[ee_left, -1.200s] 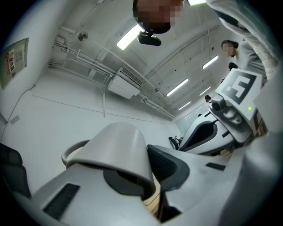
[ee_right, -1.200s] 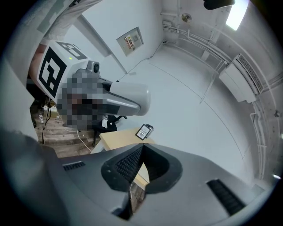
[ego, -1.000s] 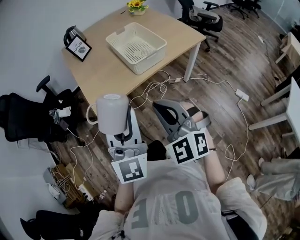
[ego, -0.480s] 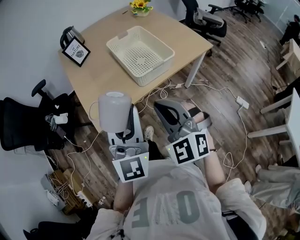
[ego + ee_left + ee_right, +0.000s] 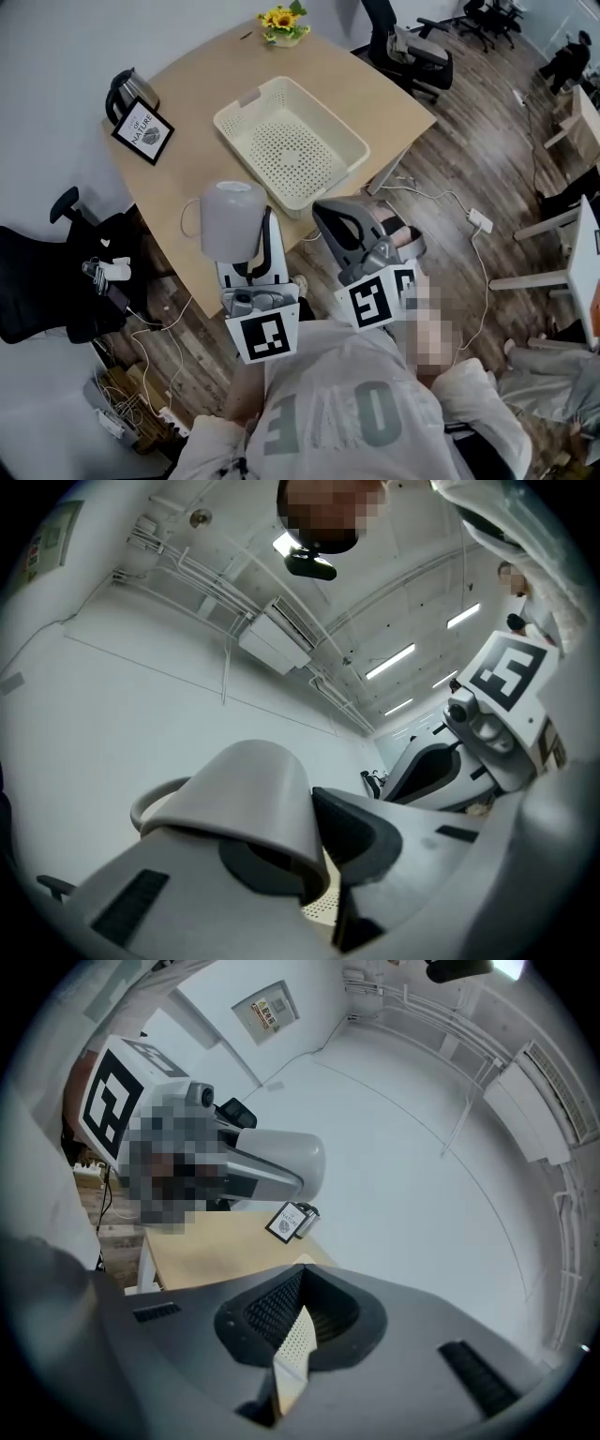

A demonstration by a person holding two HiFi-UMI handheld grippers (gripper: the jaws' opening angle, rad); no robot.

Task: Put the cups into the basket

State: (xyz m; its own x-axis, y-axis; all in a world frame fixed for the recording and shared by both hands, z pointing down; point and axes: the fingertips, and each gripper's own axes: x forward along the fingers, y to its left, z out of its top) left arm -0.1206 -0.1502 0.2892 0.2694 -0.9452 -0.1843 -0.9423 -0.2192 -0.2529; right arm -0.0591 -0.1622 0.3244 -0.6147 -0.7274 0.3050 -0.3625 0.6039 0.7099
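A pale grey cup (image 5: pixel 230 218) with a side handle hangs over the table's near edge. My left gripper (image 5: pixel 255 234) is shut on its wall. In the left gripper view the cup (image 5: pixel 246 797) fills the space between the jaws, which pinch its rim. My right gripper (image 5: pixel 339 220) is beside it on the right, shut with nothing held. A cream perforated basket (image 5: pixel 330 139) stands empty on the wooden table (image 5: pixel 187 164), just beyond both grippers. In the right gripper view a strip of the basket (image 5: pixel 294 1346) shows through the gap behind the closed tips, and the cup (image 5: pixel 286 1162) is at upper left.
A black kettle (image 5: pixel 127 87) and a framed picture (image 5: pixel 142 132) stand at the table's left end, a sunflower pot (image 5: pixel 281 21) at its far edge. Office chairs (image 5: pixel 412 47) are behind the table, another black chair (image 5: pixel 47 281) at left. Cables (image 5: pixel 459 211) lie on the floor.
The person has stepped toward the table, so the basket and table sit closer to both grippers. The cup stays gripped in the left gripper; the right gripper stays shut.
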